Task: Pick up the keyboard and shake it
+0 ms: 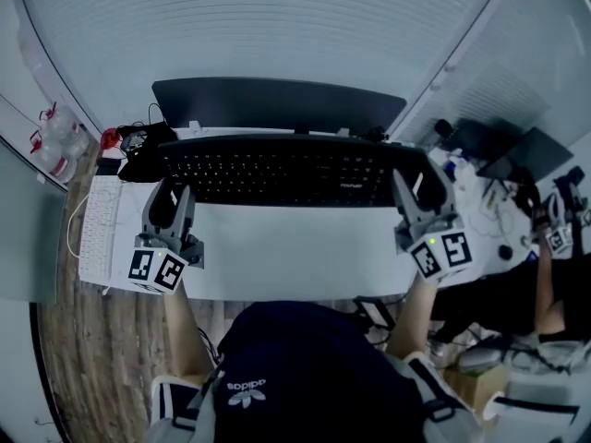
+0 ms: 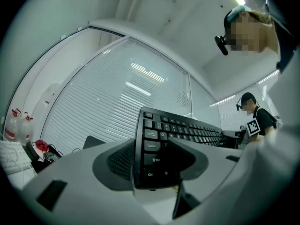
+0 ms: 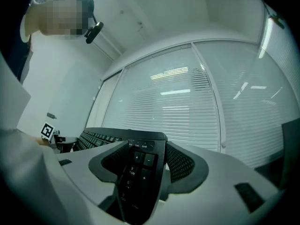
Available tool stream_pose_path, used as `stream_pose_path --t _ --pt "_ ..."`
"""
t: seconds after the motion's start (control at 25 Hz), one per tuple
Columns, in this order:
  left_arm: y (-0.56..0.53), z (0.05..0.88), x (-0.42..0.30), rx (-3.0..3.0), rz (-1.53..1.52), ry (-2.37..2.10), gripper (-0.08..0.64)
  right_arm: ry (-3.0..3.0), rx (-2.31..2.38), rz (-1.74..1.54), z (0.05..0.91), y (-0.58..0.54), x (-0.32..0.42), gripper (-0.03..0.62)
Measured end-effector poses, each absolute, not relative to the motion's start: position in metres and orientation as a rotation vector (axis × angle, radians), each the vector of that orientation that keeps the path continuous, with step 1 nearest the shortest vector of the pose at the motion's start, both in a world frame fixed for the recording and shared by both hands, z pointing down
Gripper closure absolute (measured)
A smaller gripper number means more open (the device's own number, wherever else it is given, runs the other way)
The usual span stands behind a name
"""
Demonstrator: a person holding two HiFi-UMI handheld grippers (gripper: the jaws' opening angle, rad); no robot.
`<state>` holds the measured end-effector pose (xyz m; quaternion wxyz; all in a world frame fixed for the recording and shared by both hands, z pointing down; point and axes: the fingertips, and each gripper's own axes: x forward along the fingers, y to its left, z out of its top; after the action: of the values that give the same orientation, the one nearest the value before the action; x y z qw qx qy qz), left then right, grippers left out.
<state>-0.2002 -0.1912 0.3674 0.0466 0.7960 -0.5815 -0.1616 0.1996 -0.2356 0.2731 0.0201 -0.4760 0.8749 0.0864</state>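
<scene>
1. White blinds point(image 1: 277, 26) close off the room behind a white desk point(image 1: 295, 257). The black keyboard point(image 1: 277, 169) spans the gap between the two grippers, ahead of their marker cubes and on the near side of a dark monitor point(image 1: 277, 104).
2. The left gripper point(image 2: 150, 158) is clamped on the keyboard's Ctrl and Caps Lock end, one jaw on the key face and one on the back.
3. The right gripper point(image 3: 140, 168) is clenched the same way on the number-pad end.
4. Both gripper views look up past the keyboard at blinds and ceiling, so it seems to be raised and tipped. I judge the pick-up done and the shake to be the step in hand.
5. The next move calls for both grippers to swing together with firm pressure, so that neither end slips out or twists.
6. Hard to tell:
   - No view shows the keyboard's far edge against the desk, so I cannot confirm it hangs clear.
   - The jaws cover its ends, and its underside and any cable are hidden.
   - The keyboard hides the monitor's stand.
7. Outside the left gripper lies a white keyboard point(image 1: 100, 229) on the desk. Beyond the right gripper a second person point(image 2: 255, 116) is partly cut off.
</scene>
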Motion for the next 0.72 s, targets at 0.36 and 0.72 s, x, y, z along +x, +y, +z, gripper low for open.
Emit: stream_pose_path --t 0.36,0.72 --pt "-0.184 0.36 -0.193 2.437 -0.541 -1.798 0.344 2.721 -1.462 0.307 0.262 -0.228 0.206 0.347" --pt "-0.183 0.353 -0.2 2.449 -0.591 -1.77 0.344 2.691 -1.424 0.376 0.245 -0.205 0.201 0.351"
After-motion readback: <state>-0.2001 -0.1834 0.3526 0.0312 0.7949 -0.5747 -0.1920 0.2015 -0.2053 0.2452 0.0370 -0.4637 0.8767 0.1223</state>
